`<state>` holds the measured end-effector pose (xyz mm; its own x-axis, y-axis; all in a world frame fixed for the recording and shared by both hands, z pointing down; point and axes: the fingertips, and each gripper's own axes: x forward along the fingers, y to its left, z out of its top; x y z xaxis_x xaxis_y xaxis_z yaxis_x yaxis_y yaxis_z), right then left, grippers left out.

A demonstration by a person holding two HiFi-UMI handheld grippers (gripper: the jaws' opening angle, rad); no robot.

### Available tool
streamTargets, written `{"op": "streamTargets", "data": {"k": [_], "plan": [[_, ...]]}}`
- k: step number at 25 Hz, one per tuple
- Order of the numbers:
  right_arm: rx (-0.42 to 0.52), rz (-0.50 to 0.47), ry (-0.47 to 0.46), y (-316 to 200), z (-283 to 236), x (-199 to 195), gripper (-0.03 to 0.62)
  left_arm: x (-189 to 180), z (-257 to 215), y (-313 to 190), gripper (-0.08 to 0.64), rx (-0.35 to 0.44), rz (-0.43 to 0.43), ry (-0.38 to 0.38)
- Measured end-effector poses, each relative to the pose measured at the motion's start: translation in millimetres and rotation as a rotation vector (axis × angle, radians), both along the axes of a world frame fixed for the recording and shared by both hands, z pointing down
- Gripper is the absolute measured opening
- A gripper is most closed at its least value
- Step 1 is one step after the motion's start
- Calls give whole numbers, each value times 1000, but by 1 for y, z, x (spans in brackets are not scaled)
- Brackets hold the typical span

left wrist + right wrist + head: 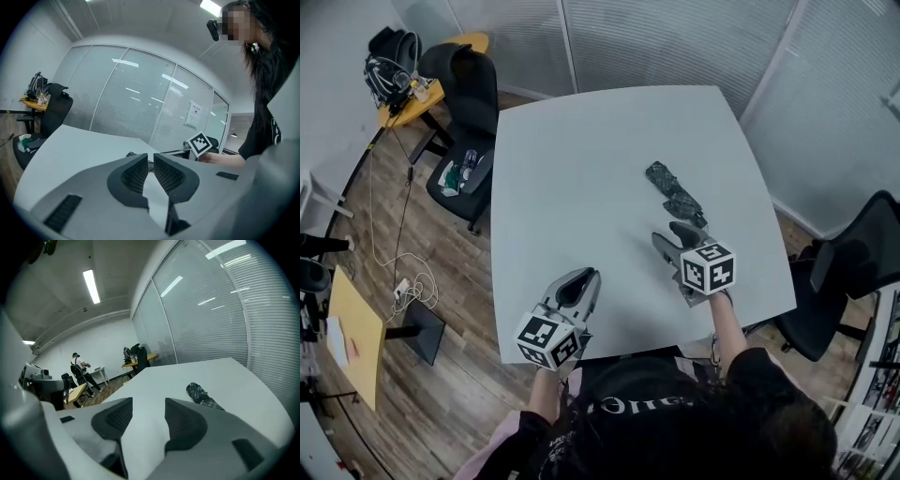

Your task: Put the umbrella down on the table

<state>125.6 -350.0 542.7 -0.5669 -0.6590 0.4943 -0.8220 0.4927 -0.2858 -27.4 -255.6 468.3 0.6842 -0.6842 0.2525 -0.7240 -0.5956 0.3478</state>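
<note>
A folded dark plaid umbrella [673,192] lies flat on the pale grey table [581,159], right of centre; it also shows in the right gripper view as the umbrella [201,394]. My right gripper [670,234] hovers just on the near side of it, apart from it, jaws open with nothing between them [148,404]. My left gripper [581,276] is over the table's near edge, well left of the umbrella. Its jaws stand tip to tip with only a thin slit, holding nothing [151,157]. The right gripper's marker cube [199,144] is visible in the left gripper view.
A black office chair [467,89] stands at the table's far left corner, another chair [853,262] at the right. A yellow desk [417,98] with bags and cables sits beyond. Glass walls with blinds [675,42] close the far side. A person [77,365] stands far off.
</note>
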Motion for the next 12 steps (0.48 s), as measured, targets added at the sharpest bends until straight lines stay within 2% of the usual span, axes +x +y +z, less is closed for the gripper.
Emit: {"op": "streamTargets", "data": {"k": [6, 12], "plan": [[23, 71, -97, 49, -20, -24, 186, -21, -2, 22, 41, 7, 22, 7], [61, 110, -106, 89, -32, -46, 158, -41, -5, 43, 41, 26, 44, 14]]}}
